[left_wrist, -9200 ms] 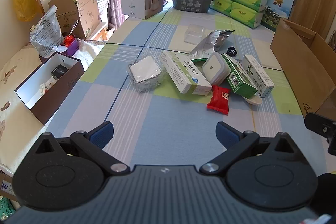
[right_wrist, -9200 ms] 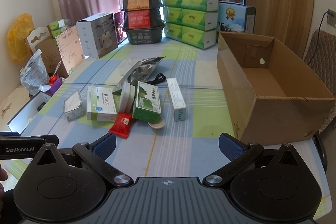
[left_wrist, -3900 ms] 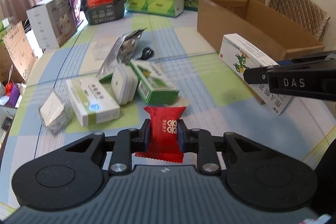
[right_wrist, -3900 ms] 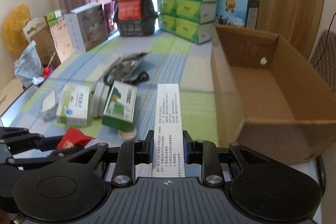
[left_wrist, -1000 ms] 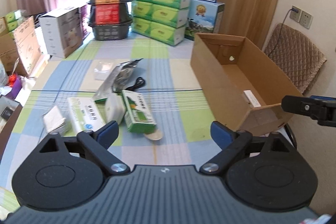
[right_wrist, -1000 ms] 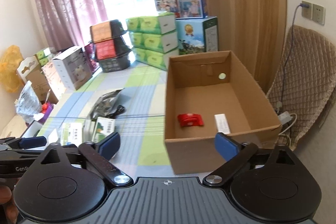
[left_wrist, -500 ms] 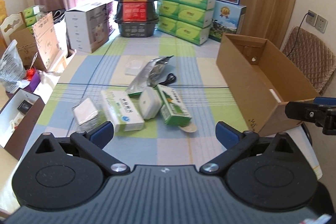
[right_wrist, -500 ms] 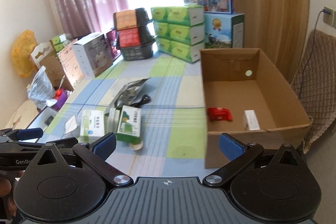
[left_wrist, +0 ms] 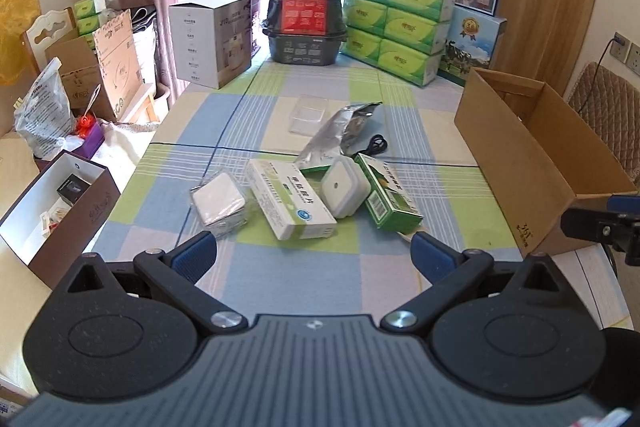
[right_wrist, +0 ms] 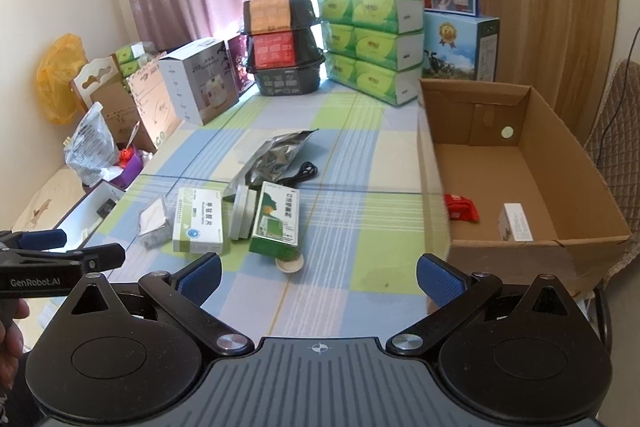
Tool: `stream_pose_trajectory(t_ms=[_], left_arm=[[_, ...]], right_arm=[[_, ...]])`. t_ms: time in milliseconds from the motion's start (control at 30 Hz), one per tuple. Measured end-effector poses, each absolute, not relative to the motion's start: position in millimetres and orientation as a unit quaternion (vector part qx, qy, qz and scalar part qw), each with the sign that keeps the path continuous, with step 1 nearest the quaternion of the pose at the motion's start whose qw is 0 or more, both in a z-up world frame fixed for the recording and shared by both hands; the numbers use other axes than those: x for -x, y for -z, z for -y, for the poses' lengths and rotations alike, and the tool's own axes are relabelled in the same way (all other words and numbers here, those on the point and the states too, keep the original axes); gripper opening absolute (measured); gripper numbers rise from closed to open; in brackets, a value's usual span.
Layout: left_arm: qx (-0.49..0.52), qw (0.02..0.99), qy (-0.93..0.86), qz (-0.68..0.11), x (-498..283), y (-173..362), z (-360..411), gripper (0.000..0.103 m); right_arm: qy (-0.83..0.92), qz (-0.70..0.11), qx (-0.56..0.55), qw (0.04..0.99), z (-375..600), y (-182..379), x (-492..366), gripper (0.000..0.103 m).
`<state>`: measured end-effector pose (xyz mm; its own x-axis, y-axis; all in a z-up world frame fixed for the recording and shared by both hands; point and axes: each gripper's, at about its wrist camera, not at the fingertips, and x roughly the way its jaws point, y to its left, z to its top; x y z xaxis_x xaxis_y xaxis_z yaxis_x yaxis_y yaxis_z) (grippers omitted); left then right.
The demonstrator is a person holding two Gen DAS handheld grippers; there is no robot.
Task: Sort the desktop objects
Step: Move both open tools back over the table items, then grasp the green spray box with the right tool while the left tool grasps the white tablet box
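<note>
The left gripper [left_wrist: 314,253] hangs above the near edge of the checked tablecloth [left_wrist: 280,267] with its blue-padded fingers spread wide and nothing between them. Ahead lies a cluster: a white-and-green medicine box [left_wrist: 290,199], a white square case [left_wrist: 345,189] leaning against it, a green box [left_wrist: 388,197] just to the right, and a clear-wrapped white pad [left_wrist: 218,201] to the left. A silver foil pouch [left_wrist: 340,133] lies behind them. The open cardboard box [left_wrist: 532,151] stands at the right edge of the table.

From the right wrist, the right gripper [right_wrist: 318,273] is likewise spread wide and empty, near the cardboard box [right_wrist: 516,247]. Inside the box lie a red packet [right_wrist: 460,207] and a narrow white box [right_wrist: 516,221], apart from each other. A small round cap [right_wrist: 290,264] sits just in front of the green box [right_wrist: 278,221].
</note>
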<state>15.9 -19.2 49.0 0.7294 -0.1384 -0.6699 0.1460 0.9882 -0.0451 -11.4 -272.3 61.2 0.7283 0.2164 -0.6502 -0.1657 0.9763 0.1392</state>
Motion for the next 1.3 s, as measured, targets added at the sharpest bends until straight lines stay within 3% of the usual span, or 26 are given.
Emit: stream_pose_trajectory(t_ms=[633, 800, 1133, 1300], left_arm=[[-0.016, 0.924, 0.054, -0.377, -55.3, -12.0, -14.5, 0.101], [-0.027, 0.921, 0.062, -0.382, -79.3, 7.9, -8.8, 0.101], [-0.028, 0.917, 0.065, -0.393, -114.1, 45.1, -5.6, 0.101], [-0.012, 0.917, 0.074, -0.391, -122.2, 48.8, -2.6, 0.101]], right_arm=[[-0.144, -0.375, -0.035, 0.915, 236.7, -9.2, -49.4, 0.100], [-0.168, -0.391, -0.041, 0.904, 229.0, 14.9, -84.7, 0.089], [-0.189, -0.433, -0.046, 0.880, 218.0, 64.7, -141.0, 0.078], [-0.189, -0.447, -0.065, 0.872, 221.4, 76.4, -159.1, 0.063]])
